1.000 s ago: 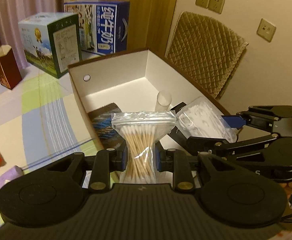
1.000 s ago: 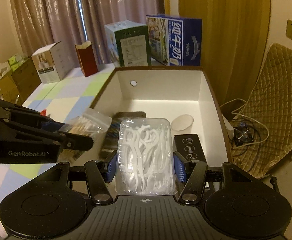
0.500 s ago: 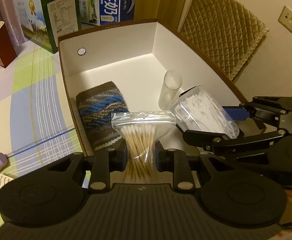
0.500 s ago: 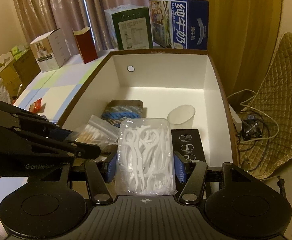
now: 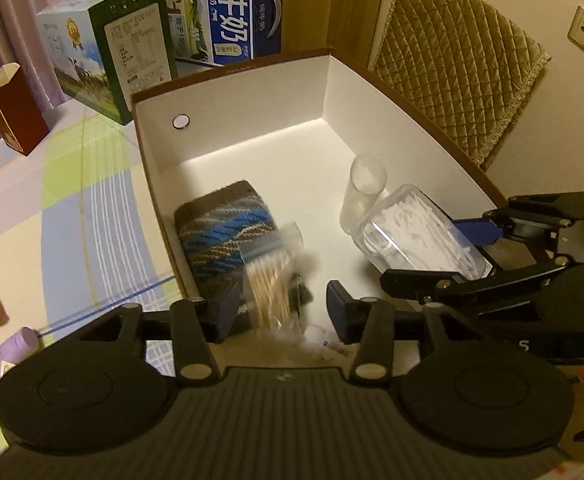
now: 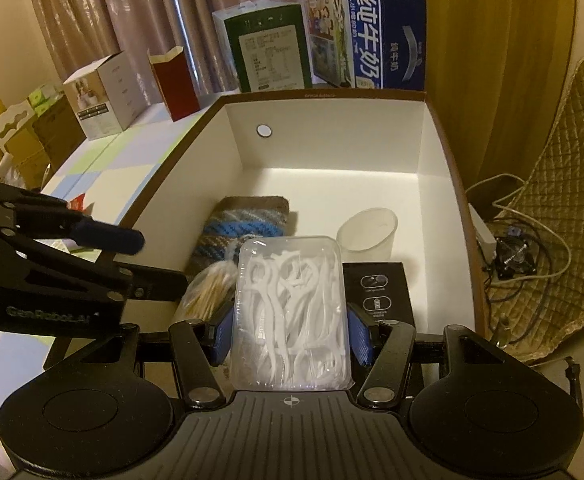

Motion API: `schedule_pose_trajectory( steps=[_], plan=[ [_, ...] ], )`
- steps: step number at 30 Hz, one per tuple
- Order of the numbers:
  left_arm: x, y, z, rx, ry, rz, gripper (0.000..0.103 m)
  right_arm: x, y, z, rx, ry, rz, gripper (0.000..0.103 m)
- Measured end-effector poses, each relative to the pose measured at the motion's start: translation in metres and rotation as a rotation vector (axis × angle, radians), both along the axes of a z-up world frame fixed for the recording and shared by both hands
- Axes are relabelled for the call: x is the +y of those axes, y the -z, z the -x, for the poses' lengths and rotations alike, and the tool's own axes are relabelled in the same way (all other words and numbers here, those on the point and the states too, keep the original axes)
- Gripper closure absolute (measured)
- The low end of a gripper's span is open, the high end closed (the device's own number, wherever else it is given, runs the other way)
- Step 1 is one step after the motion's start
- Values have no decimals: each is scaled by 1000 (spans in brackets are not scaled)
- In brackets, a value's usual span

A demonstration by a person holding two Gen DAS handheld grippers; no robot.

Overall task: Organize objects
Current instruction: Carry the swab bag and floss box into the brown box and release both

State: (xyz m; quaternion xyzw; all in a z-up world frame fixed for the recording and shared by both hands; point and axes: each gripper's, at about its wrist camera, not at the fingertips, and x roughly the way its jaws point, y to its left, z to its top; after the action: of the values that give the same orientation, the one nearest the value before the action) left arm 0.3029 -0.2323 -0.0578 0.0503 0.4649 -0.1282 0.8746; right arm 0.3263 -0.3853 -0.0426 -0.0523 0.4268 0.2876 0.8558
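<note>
Left wrist view: your left gripper point(image 5: 282, 306) spread wide over box point(image 5: 248, 92), swab bag point(image 5: 272, 276) blurred between fingers. Right gripper point(image 6: 290, 336) clamps floss-pick case point(image 6: 292, 312); its base hidden.

I see the storage box point(image 6: 331, 152) as smooth matt white card inside with a brown edge. The floss-pick case point(image 6: 292, 312) is clear glossy plastic over white plastic picks. The cotton-swab bag point(image 5: 272, 276) looks like thin shiny film, blurred here. The knitted pouch point(image 5: 220, 224) is rough wool-like cloth. The cup point(image 5: 363, 192) is frosted plastic. My gripper bodies look matt black plastic.
</note>
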Motion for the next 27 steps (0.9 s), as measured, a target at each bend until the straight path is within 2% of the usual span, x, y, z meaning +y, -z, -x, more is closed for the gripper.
schedule_pose_trajectory(
  steps=[2,10,19,27],
  plan=[
    [2,-1,0,-4,-6,-4,53,2,2,-1,-1,1,-2,48],
    [3,-3,0,-5,-10,-1,51,0,-3,-5,-26,12,3,41],
    [3,-7,5,-8,-2,11,41,-8,-12,3,-31,27,0,35],
    [3,-14,17,-17,11,32,38,-20,-22,18,-27,73,-20,21]
  ],
)
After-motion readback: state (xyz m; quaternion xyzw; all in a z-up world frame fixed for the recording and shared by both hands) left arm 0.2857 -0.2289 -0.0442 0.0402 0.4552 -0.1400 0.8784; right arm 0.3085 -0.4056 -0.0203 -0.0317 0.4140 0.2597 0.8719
